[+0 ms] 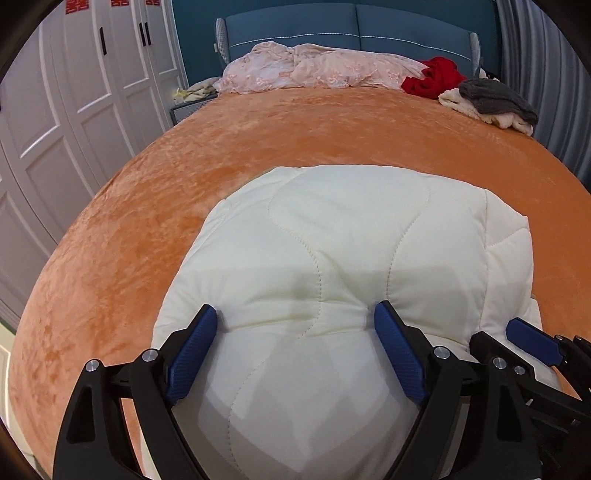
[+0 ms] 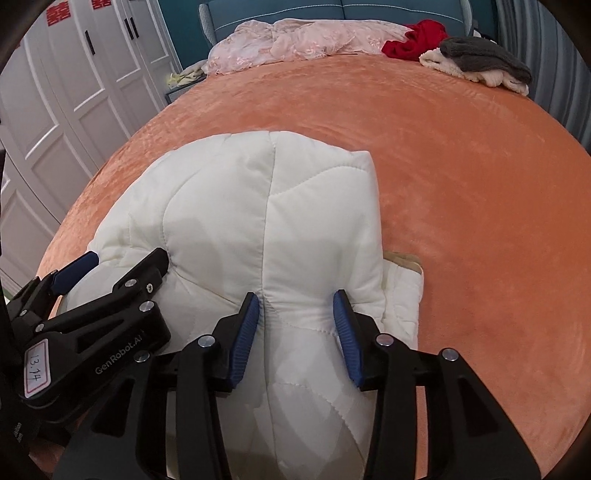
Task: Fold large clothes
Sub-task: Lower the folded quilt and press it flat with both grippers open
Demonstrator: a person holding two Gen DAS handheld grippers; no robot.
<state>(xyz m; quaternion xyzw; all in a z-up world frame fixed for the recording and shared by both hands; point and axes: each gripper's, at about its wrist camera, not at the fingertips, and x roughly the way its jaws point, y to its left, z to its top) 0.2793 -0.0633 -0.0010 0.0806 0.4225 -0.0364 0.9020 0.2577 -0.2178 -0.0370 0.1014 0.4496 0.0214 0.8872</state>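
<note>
A white quilted padded garment point(image 1: 332, 236) lies folded into a thick bundle on the orange bedspread point(image 1: 147, 221); it also shows in the right wrist view point(image 2: 258, 206). My left gripper point(image 1: 295, 317) squeezes a thick fold of its near edge between its blue pads point(image 1: 395, 354). My right gripper point(image 2: 297, 306) pinches another fold of the same near edge, just to the right of the left one. The right gripper shows at the right edge of the left wrist view point(image 1: 532, 339), and the left gripper shows at the left of the right wrist view point(image 2: 122, 266).
A pink lace cover point(image 1: 314, 66), a red garment point(image 1: 432, 79) and a grey and cream pile point(image 1: 495, 99) lie at the head of the bed by the blue headboard point(image 1: 351, 33). White wardrobe doors point(image 1: 74, 92) stand to the left.
</note>
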